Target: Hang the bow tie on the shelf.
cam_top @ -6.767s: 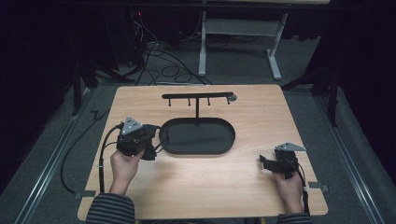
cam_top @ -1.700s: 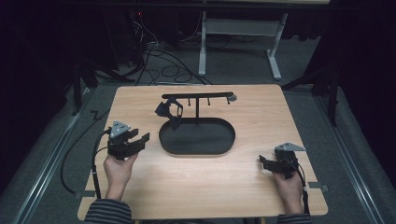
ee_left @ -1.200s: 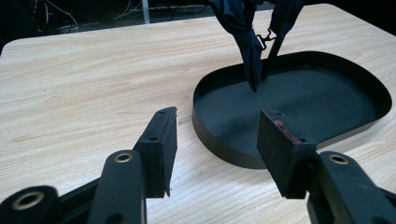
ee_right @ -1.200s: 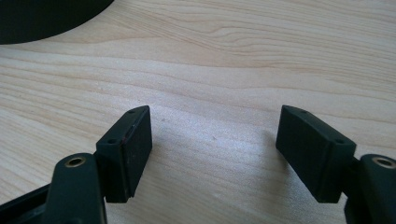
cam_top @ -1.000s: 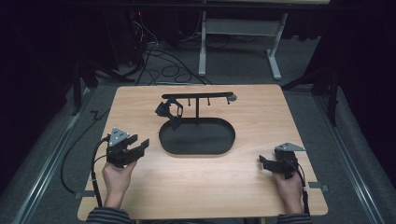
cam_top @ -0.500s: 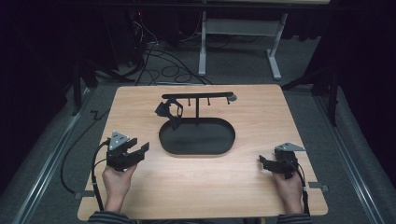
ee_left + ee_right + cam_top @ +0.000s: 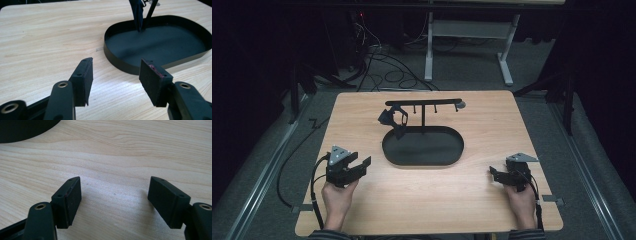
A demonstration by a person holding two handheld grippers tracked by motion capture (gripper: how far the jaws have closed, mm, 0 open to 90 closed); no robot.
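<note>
Both grippers rest on the tabletop (image 7: 422,200) clear of the stand (image 7: 422,107): left gripper (image 7: 362,164) and right gripper (image 7: 493,172) wide open, holding nothing, presumably parked.

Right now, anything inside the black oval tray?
The tray holds the stand's post rising from its far side, and a dark item hangs from the crossbar over its left end. The floor looks bare otherwise.
</note>
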